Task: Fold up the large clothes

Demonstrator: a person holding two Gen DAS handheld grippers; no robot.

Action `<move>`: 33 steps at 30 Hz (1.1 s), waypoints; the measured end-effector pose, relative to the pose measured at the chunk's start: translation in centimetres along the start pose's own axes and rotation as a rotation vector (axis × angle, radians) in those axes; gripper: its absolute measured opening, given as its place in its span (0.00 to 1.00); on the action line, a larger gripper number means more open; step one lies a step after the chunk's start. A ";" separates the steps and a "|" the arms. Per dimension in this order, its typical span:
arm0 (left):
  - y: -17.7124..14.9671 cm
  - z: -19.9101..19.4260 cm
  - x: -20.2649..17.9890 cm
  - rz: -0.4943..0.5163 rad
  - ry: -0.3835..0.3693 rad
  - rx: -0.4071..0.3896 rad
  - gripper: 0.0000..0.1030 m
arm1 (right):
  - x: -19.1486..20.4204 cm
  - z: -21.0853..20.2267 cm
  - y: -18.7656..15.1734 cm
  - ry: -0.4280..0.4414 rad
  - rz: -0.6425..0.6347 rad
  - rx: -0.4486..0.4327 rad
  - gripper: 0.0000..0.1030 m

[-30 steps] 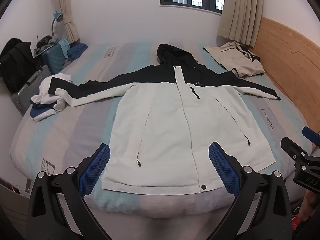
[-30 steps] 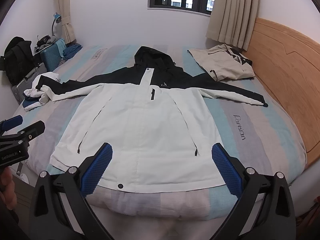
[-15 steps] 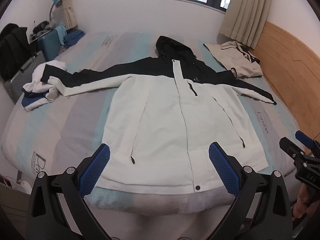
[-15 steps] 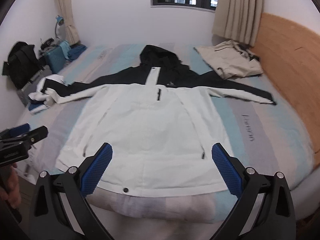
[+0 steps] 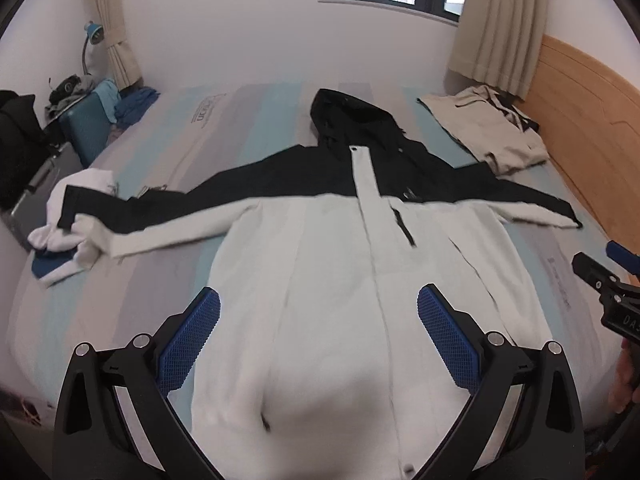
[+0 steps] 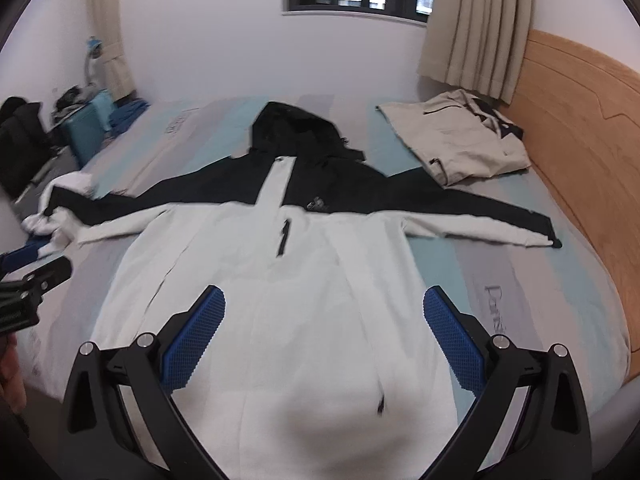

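Observation:
A large white and black hooded jacket (image 5: 320, 280) lies face up on the striped bed (image 5: 132, 280), sleeves spread out to both sides, hood toward the far wall. It also shows in the right wrist view (image 6: 304, 280). My left gripper (image 5: 319, 300) is open and empty, hovering above the jacket's lower body. My right gripper (image 6: 324, 300) is open and empty, also above the lower body. The right gripper shows at the edge of the left wrist view (image 5: 600, 280).
A folded beige garment (image 6: 460, 144) lies at the bed's far right by the wooden headboard (image 6: 580, 140). A white and blue garment pile (image 5: 68, 232) sits under the jacket's left cuff. A teal suitcase (image 5: 86, 128) and dark bags stand left of the bed.
Both grippers have moved forward and lower over the jacket. The hem has slid under the fingers and out of view. Both stay open.

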State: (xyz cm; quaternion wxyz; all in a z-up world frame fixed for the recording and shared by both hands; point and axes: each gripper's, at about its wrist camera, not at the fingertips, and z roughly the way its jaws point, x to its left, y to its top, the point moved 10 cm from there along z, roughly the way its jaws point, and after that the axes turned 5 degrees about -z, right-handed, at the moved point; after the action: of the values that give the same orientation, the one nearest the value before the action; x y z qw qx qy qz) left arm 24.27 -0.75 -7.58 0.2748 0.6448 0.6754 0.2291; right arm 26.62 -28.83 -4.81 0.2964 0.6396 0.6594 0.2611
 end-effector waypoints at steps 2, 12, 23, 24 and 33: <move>1.3 2.7 1.2 -0.019 -0.007 0.017 0.94 | 0.8 3.0 1.9 -0.025 -0.006 0.002 0.93; 9.1 16.7 9.8 -0.043 0.000 0.063 0.94 | 4.8 15.5 9.6 -0.066 0.046 0.046 0.93; 13.0 25.1 17.1 -0.089 0.051 0.076 0.94 | 7.9 22.2 14.0 -0.071 0.006 0.097 0.93; 13.0 25.9 18.6 -0.097 0.086 0.074 0.94 | 8.2 22.8 14.3 -0.065 -0.004 0.095 0.93; 11.1 25.0 34.3 -0.231 0.413 0.064 0.94 | 10.2 29.2 14.0 -0.011 -0.066 0.204 0.93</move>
State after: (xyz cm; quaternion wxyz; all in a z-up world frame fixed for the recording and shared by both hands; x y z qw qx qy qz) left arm 48.60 33.05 -21.38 0.1348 0.5112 0.7934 0.3017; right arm 57.35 -19.06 -15.33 0.2418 0.6458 0.7016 0.1793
